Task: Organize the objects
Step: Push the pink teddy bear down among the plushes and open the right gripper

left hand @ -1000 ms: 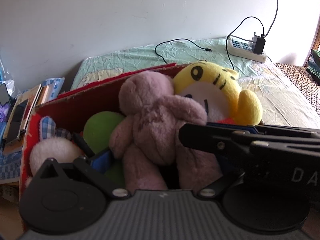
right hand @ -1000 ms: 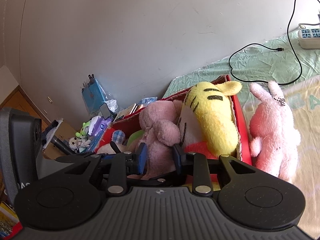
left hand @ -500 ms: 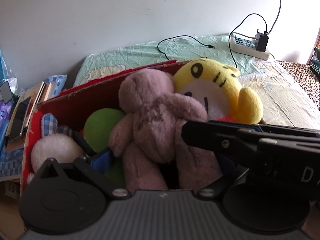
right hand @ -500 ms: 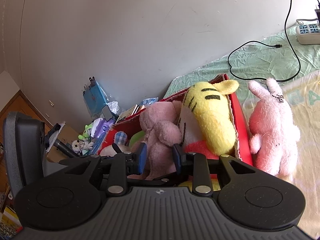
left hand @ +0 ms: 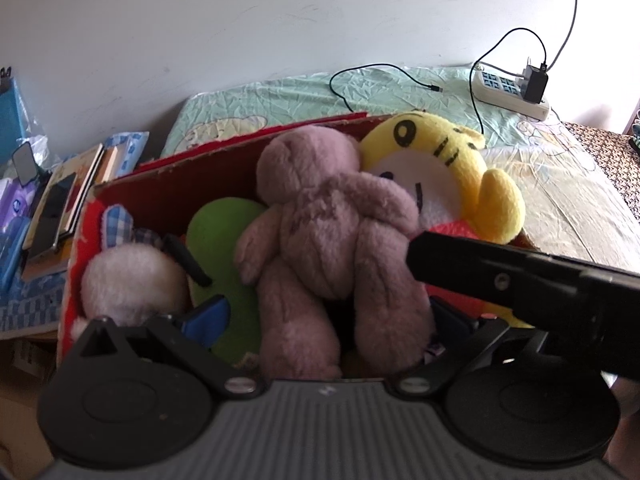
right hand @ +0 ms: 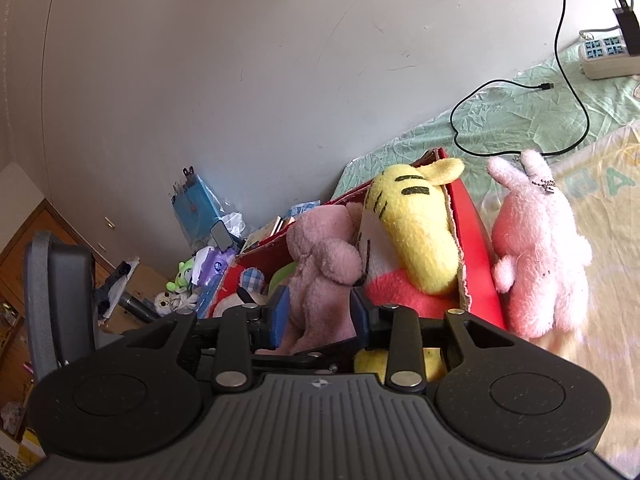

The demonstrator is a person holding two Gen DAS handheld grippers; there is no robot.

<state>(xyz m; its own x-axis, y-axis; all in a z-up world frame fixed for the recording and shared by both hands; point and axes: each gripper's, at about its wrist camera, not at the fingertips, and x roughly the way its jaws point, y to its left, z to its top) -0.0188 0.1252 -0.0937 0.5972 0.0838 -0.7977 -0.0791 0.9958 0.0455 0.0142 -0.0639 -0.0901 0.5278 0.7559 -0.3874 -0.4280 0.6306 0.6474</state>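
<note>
The mauve teddy bear (left hand: 328,220) is shown lying in the red cardboard box (left hand: 168,184), leaning against the yellow tiger toy (left hand: 444,172). It is judged to be light, soft and compressible, best taken by a leg or the trunk, since loose plush would yield under the pads. The right gripper (right hand: 318,312) is seen with its jaws part-way apart on either side of the bear's lower body; a firm clamp cannot be confirmed. The left gripper (left hand: 328,320) is held with jaws wide apart around the bear's legs. Left of the bear, a green ball (left hand: 224,236) and a white toy (left hand: 132,276) crowd the box. Beyond the box's right wall, a pink rabbit (right hand: 536,248) is left on the bed sheet (right hand: 520,116); a black cable (right hand: 520,88) lies farther off.
</note>
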